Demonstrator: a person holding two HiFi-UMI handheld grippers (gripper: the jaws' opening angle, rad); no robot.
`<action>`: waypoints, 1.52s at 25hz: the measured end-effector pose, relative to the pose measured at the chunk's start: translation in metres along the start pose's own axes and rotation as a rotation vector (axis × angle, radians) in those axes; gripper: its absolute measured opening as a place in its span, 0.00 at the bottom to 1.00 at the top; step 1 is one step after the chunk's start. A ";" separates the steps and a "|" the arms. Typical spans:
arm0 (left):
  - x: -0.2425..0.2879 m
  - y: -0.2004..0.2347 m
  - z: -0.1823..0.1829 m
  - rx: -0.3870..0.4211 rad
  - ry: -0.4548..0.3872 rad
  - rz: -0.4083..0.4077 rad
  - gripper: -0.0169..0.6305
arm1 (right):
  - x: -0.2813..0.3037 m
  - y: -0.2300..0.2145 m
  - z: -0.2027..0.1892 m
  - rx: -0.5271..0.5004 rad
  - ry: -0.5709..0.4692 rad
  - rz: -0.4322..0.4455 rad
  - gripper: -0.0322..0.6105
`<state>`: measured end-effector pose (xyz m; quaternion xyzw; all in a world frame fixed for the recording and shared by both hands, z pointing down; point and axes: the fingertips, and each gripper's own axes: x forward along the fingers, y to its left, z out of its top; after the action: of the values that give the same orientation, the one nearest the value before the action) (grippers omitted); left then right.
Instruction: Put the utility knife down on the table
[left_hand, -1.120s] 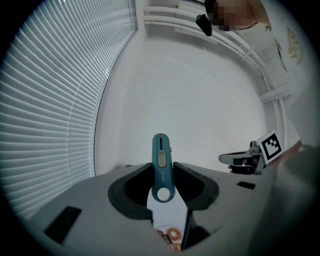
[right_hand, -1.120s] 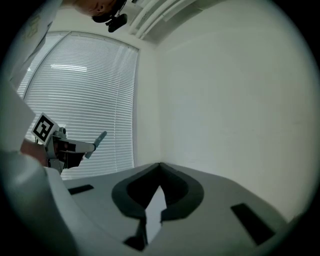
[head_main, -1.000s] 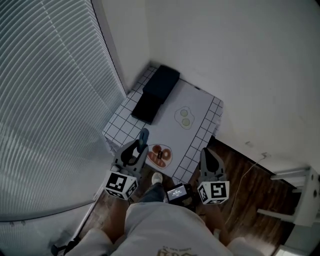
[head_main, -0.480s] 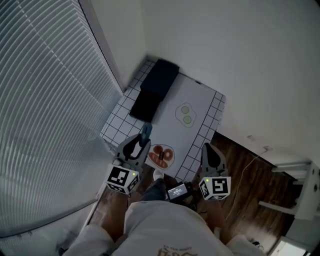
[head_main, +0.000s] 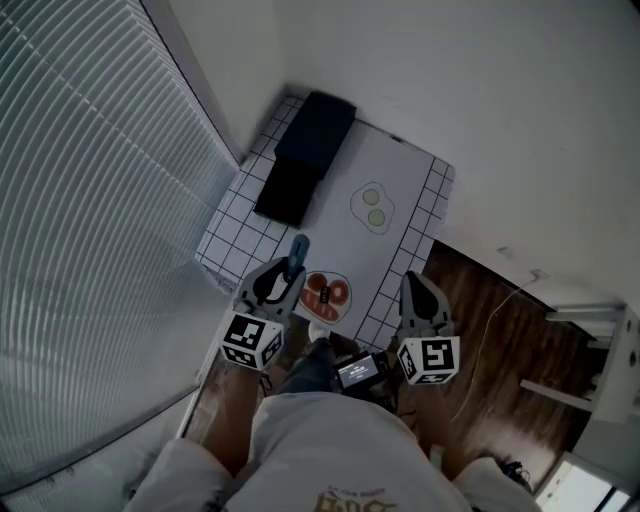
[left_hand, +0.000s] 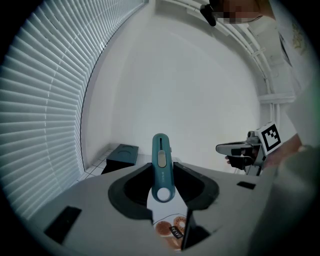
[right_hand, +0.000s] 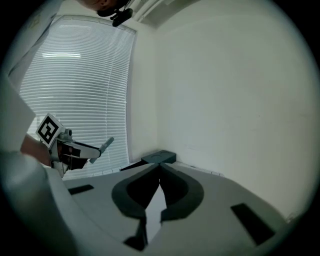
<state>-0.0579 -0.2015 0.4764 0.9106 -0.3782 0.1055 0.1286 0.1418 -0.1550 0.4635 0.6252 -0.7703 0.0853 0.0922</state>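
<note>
Utility knife (left_hand: 161, 159), teal, with a pale slider on its upper face and a round eye at its near end: gripped in the left hand-held gripper (head_main: 289, 272). The jaws press on both sides of the handle. The front of the knife sticks out past the jaw tips, and the eyed end lies between the dark pads. The knife is held in the air over the near left corner of the surface (head_main: 228, 238), just beside a plate (head_main: 326, 296) with reddish-brown food. It does not rest on the surface.

Right hand-held gripper (head_main: 411, 286): closed, jaw tips together, nothing between them. It is held at the near right corner of the surface, above the wooden floor (head_main: 495, 335), well apart from the knife.

Surface: small, with a white grid-pattern border round a plain pale centre. At its far left end lies a black case (head_main: 306, 160), lengthwise along the edge. A second plate (head_main: 371, 209) with two round green pieces sits near the middle, apart from the first plate.

Surroundings: slatted blinds (head_main: 90, 200) run along the left side; plain white wall stands behind the surface.
</note>
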 end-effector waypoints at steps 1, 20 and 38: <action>0.001 0.001 -0.005 -0.004 0.010 0.000 0.24 | 0.001 0.001 -0.003 -0.001 0.006 0.001 0.06; 0.039 0.005 -0.083 0.021 0.210 -0.048 0.24 | 0.032 -0.003 -0.055 0.022 0.119 0.020 0.06; 0.079 0.009 -0.166 0.062 0.449 -0.122 0.24 | 0.060 0.006 -0.102 0.077 0.216 0.032 0.06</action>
<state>-0.0256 -0.2083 0.6577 0.8891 -0.2809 0.3089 0.1874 0.1279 -0.1853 0.5773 0.6031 -0.7618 0.1832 0.1494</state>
